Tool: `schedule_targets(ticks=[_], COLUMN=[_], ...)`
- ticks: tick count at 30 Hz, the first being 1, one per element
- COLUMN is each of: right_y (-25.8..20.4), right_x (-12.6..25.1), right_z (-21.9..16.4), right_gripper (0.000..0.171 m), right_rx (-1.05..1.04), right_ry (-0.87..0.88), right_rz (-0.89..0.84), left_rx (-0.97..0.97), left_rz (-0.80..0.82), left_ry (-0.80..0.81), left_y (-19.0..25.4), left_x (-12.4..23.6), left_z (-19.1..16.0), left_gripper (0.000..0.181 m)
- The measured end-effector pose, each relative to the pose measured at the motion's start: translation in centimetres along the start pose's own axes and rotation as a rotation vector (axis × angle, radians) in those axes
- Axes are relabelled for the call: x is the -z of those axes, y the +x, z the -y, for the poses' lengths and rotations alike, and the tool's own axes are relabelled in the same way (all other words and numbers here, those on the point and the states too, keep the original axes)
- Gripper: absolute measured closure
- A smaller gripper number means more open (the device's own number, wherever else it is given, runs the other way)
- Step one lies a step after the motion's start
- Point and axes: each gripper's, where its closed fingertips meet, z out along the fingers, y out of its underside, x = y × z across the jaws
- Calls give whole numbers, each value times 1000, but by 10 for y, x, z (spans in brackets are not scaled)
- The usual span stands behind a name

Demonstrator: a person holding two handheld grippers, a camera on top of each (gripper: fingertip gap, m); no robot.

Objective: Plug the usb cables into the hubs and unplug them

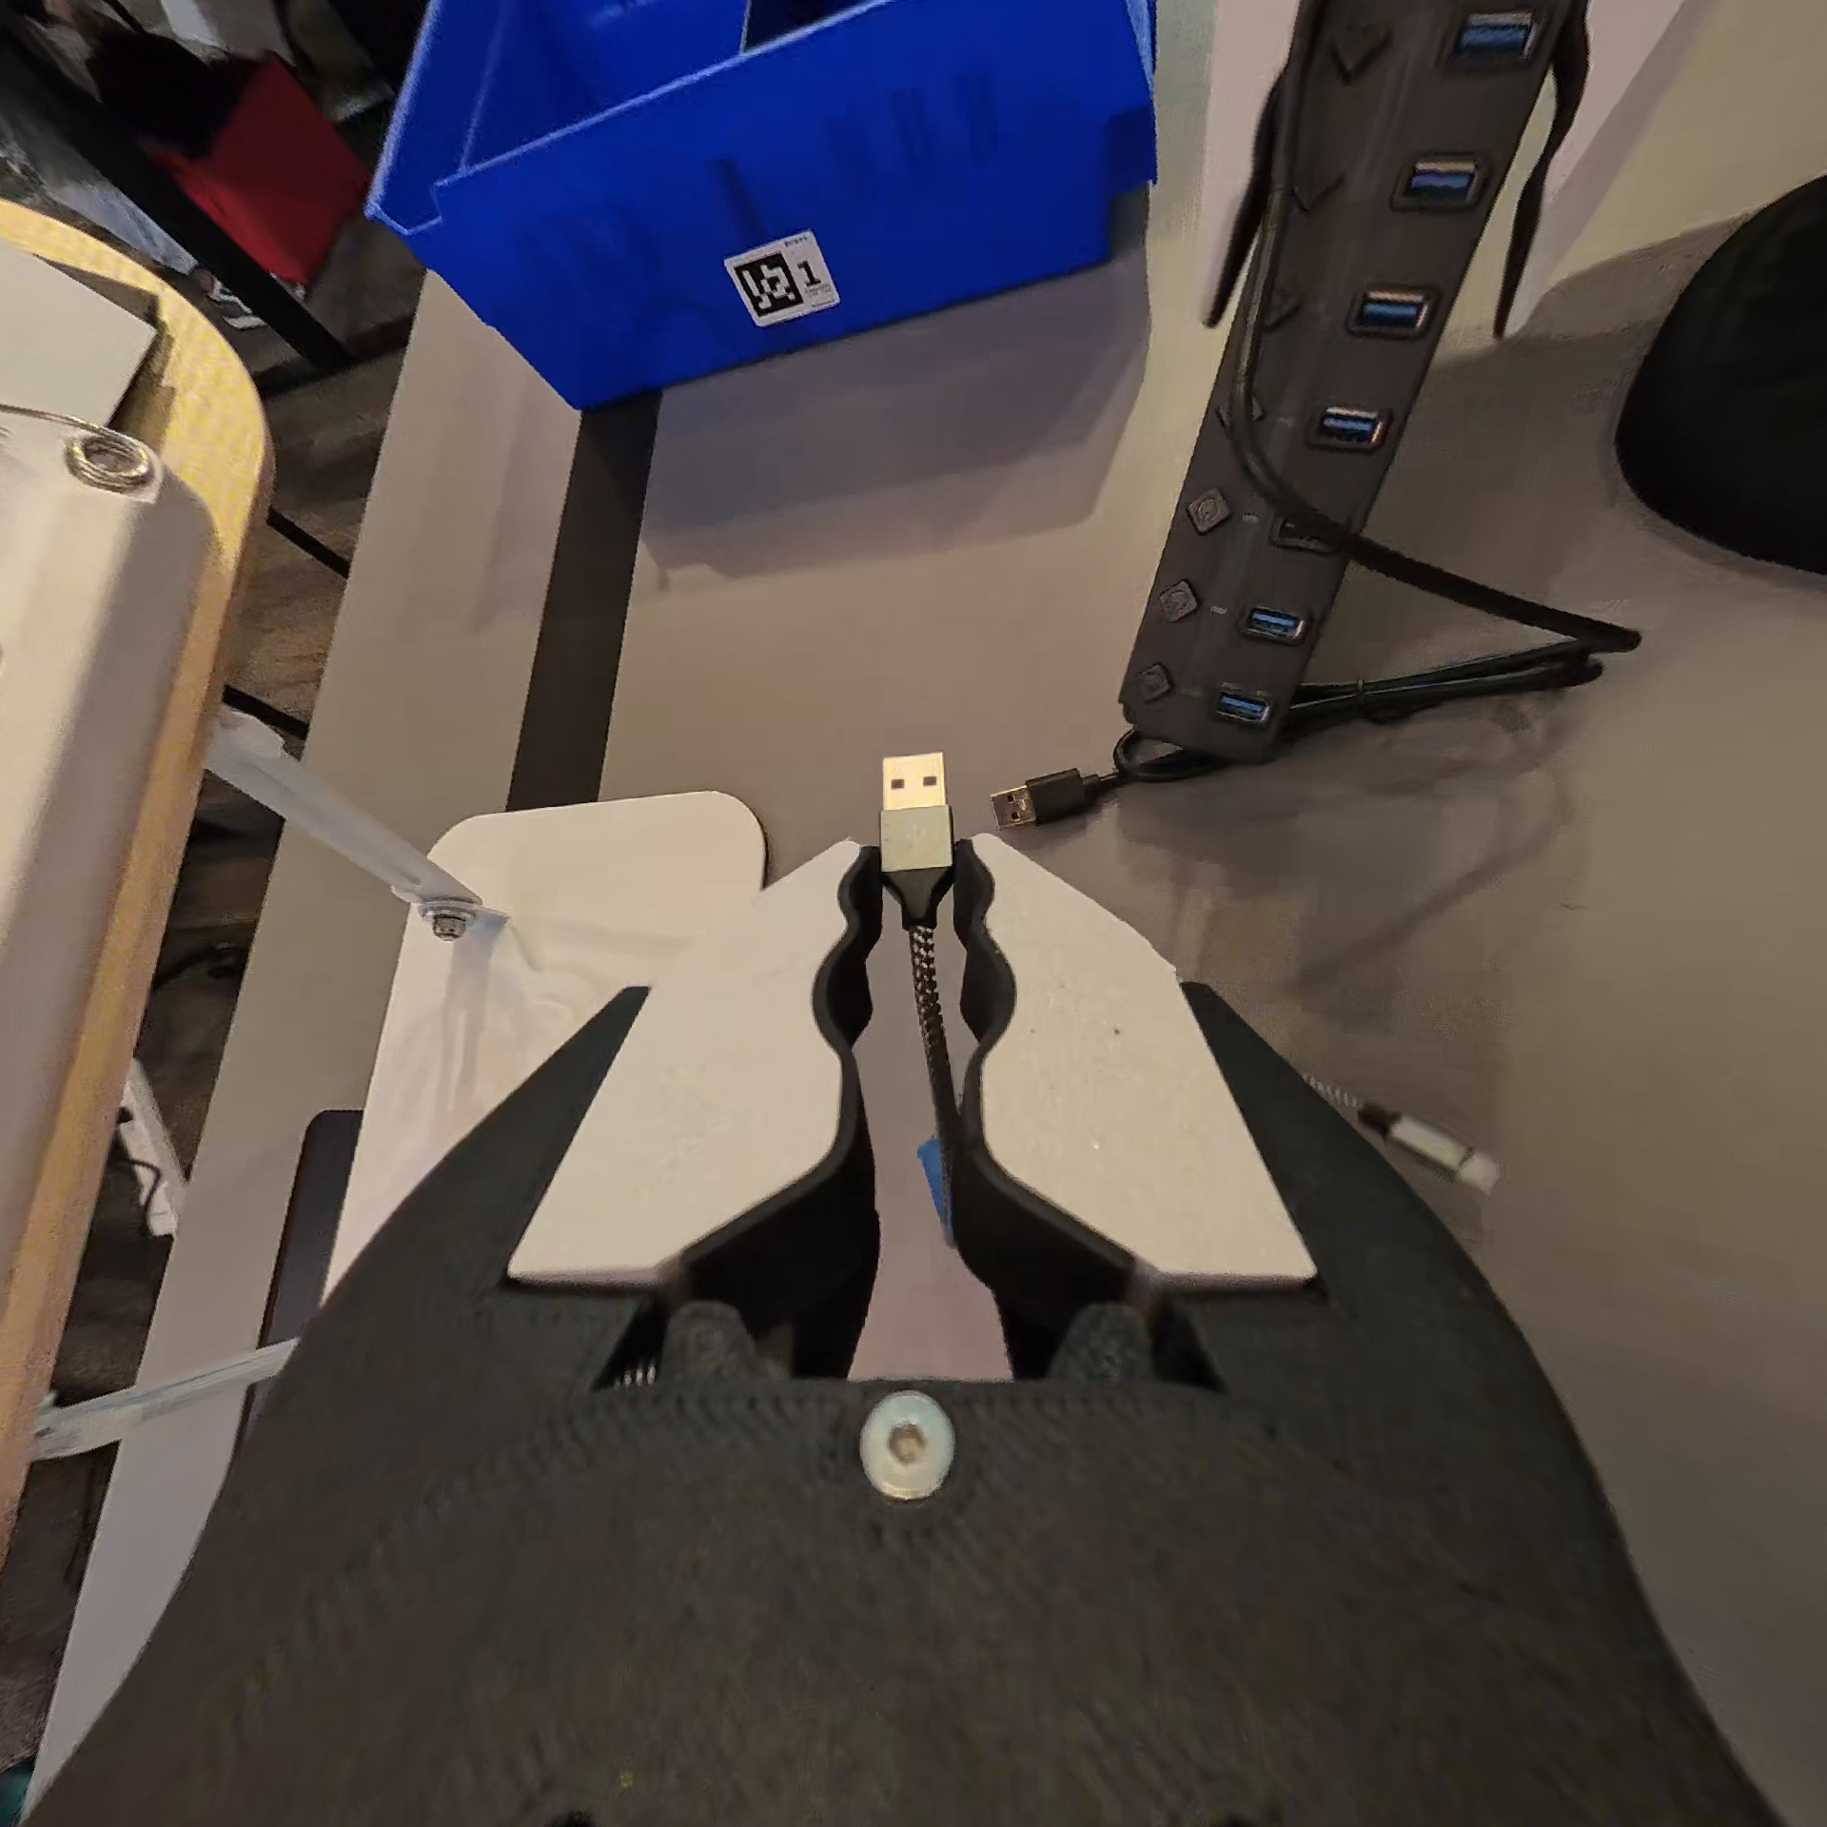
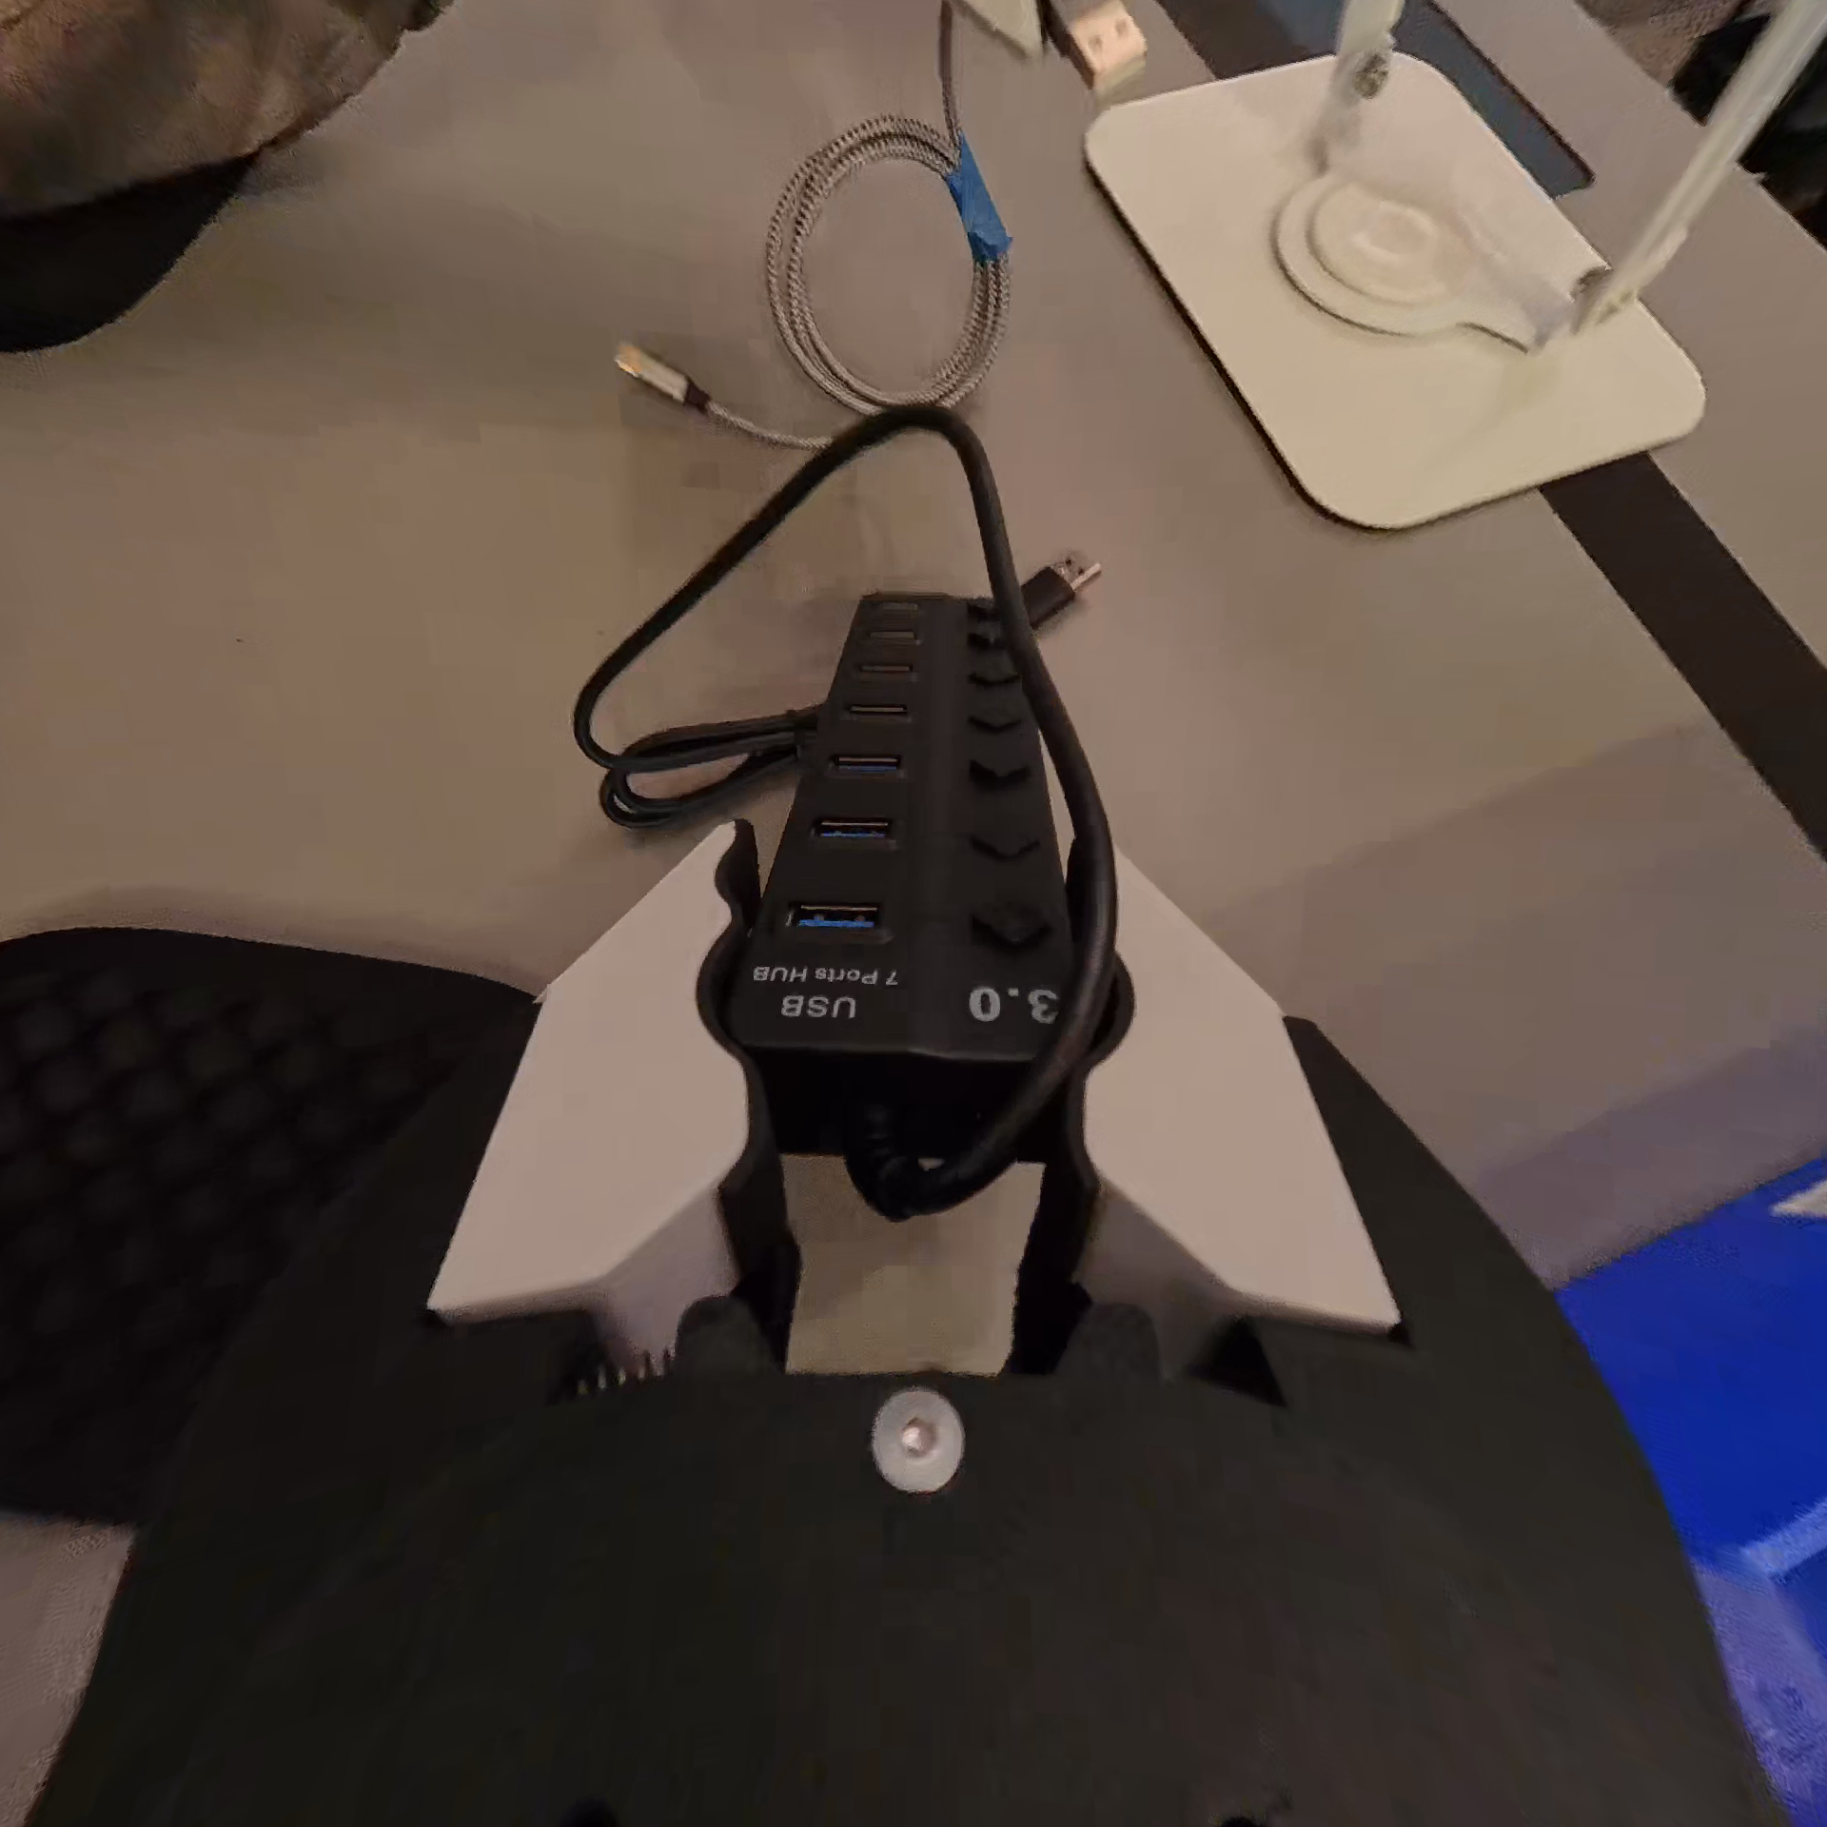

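Grey table (image 1: pixel 1285 989), hub as landmark. Left gripper (image 1: pixel 915 850) pinches braided usb cable (image 1: pixel 914 821) at its plug, left of hub (image 1: pixel 1285 395); cable tail hidden under fingers. Hub top cut off. Right gripper (image 2: pixel 914 890) clamps hub (image 2: pixel 890 791) upright. Blue bin (image 1: pixel 771 178) behind-left; room background blurred.

bare grey table (image 1: pixel 811 633) lay open at centre frame; a blue bin (image 1: pixel 771 178) blocked the upper left, the black hub (image 1: pixel 1315 415) stood at upper right.
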Motion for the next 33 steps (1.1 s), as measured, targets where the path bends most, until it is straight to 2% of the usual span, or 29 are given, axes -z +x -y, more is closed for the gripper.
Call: schedule_targets(ticks=[5,11,17,20,22,24,27,29,31,33], right_y=[-5,-7,-6,-11,-13,-11,-8,2,13,19], right_x=[-9,-22,-23,-23,-21,-18,3,29,55,70], right_z=[-30,-70,-73,-76,-76,-79,-76,-71,-34,17], right_gripper=[109,109,107,90,98,96,92,98,120,129], right_rx=[-62,-86,-49,-104,-111,-100,-60,57,215,421], right_ry=[42,-62,-138,-163,-165,-181,-203,-280,-254,-221], right_rz=[-44,-86,-113,-62,-52,-66,-103,-218,-386,-576], left_rx=[-18,-36,-40,-55,-55,-59,-53,-31,0,33], left_rz=[-12,-42,-67,-74,-84,-87,-94,-111,-145,-178], left_ry=[21,42,44,31,33,39,55,105,167,224], left_y=[6,15,21,25,27,28,29,30,33,37], left_x=[-5,-12,-21,-27,-28,-28,-25,-18,-10,-1], left_z=[9,19,20,19,20,22,26,35,47,61], left_gripper=[167,167,167,167,167,167,167,168,167,168])
